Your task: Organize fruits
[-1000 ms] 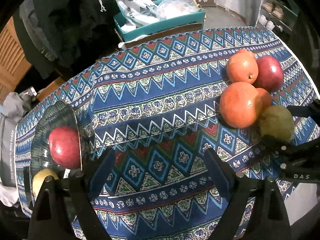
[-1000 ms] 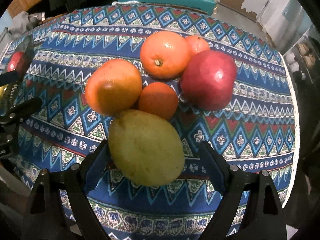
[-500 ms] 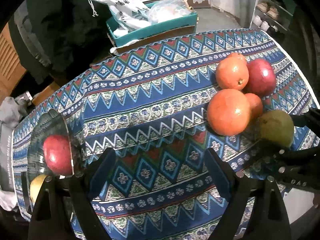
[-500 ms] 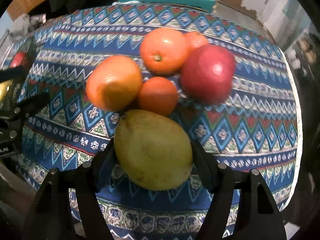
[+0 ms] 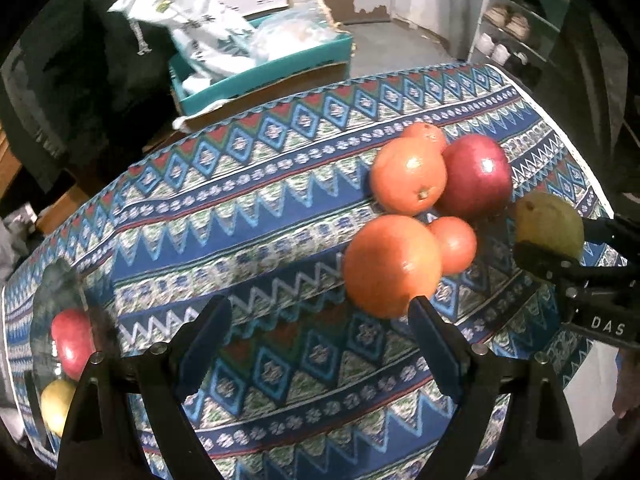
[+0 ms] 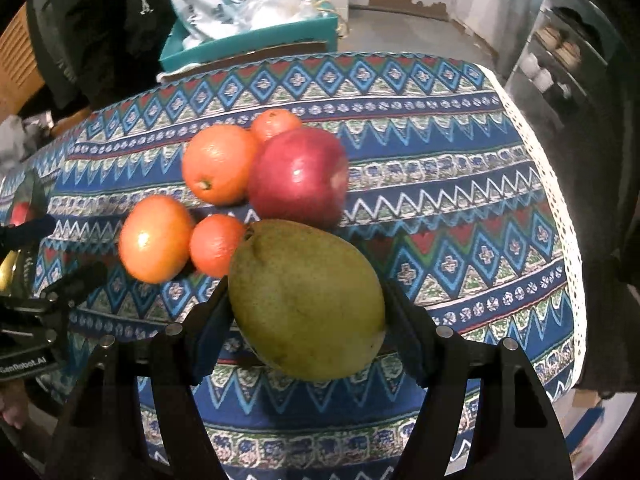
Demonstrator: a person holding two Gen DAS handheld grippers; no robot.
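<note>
My right gripper point(image 6: 306, 312) is shut on a green pear point(image 6: 306, 298), lifted a little off the patterned tablecloth point(image 6: 440, 208); the pear point(image 5: 548, 226) shows at the right edge of the left wrist view too. Behind it lie a red apple point(image 6: 298, 176), a big orange point(image 6: 154, 238), another orange point(image 6: 218, 164) and two small tangerines point(image 6: 216, 244). My left gripper point(image 5: 320, 336) stands open over bare cloth, its right finger close to the big orange point(image 5: 392, 266). A glass bowl point(image 5: 60, 292) at the far left holds a red apple point(image 5: 72, 342) and a yellow fruit point(image 5: 56, 404).
A teal box point(image 5: 264, 72) with plastic bags sits beyond the table's far edge. Shelves with shoes point(image 5: 512, 24) stand at the back right. The cloth's lace edge point(image 6: 560, 200) marks the table's right side. A dark garment point(image 5: 72, 80) hangs at the back left.
The right gripper's fingers closed onto the pear and lifted it slightly, rolling a little. The left gripper slid right, toward the fruit pile, so the bowl moved further to the left edge.
</note>
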